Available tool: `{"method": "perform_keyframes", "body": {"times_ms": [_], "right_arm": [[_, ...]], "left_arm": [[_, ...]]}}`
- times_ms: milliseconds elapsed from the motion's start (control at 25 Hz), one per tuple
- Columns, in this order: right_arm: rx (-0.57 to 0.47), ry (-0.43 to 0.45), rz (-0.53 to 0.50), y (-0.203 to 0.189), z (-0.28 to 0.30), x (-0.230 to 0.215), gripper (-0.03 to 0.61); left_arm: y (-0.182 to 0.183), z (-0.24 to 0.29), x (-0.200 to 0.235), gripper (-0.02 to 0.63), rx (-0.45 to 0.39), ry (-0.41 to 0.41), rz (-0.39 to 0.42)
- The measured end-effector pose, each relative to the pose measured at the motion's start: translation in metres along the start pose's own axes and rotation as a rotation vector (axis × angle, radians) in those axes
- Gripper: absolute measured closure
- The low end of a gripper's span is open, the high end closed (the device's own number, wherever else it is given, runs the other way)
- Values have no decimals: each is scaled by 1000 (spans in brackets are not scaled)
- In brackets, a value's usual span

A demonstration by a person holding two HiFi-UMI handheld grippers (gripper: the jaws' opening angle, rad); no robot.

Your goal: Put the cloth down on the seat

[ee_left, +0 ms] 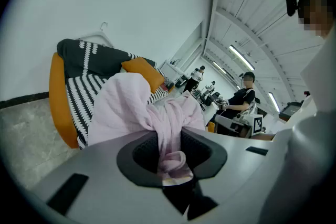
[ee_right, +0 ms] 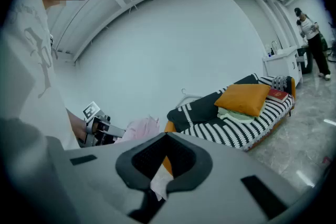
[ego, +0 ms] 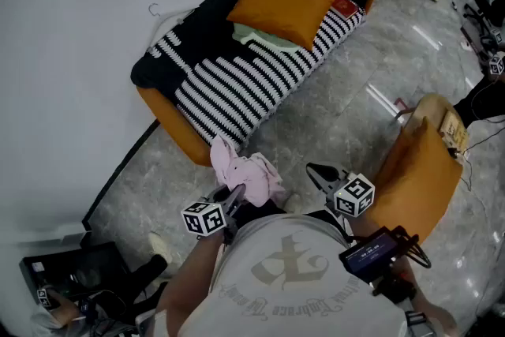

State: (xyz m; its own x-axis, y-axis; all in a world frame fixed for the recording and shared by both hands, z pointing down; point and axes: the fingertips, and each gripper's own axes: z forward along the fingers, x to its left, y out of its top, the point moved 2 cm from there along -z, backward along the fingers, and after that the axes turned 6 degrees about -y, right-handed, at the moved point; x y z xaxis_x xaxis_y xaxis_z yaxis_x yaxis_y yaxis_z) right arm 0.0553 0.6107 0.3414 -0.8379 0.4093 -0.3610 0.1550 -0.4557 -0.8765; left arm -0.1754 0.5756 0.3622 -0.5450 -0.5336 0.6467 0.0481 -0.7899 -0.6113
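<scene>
Pink cloth [ego: 246,168] bunched, one twisted fold clamped between the jaws of the left gripper [ego: 235,200]; it is held in the air over the grey floor [ego: 347,106], just off the near end of the striped seat [ego: 237,87] and not touching it. Right gripper [ego: 317,172] is right of the cloth, jaws slightly apart, nothing between them. Orange cushion [ego: 280,2] lies toward the seat's far end.

The orange seat [ego: 170,132] carries a striped throw [ego: 237,83], an orange cushion [ego: 282,5], pale-green folded fabric [ego: 260,39] and a red book [ego: 339,1].
</scene>
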Motion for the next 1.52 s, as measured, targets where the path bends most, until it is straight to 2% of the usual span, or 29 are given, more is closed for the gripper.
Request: {"method": "perform_keyframes", "body": {"times_ms": [280,720,960,1240,1520], "right_arm": [[-72,-35,95,-4,-26,1,561],[-25,-31,50,-7,-24,-4,561],[2,-45,73,-10,-20,-16,561],[10,-52,98,-6,-6,-30,561],[16,-81,102,4,1,-57,561]], "left_arm": [[-16,-5,-6,512,-29,28,-31],[-12,5,-12,512,-56,47,-28],[-8,13,-17,512,-43,51,-27],[2,25,1,511,-13,97,-60],[24,47,11,511,-6,104,-50]]}}
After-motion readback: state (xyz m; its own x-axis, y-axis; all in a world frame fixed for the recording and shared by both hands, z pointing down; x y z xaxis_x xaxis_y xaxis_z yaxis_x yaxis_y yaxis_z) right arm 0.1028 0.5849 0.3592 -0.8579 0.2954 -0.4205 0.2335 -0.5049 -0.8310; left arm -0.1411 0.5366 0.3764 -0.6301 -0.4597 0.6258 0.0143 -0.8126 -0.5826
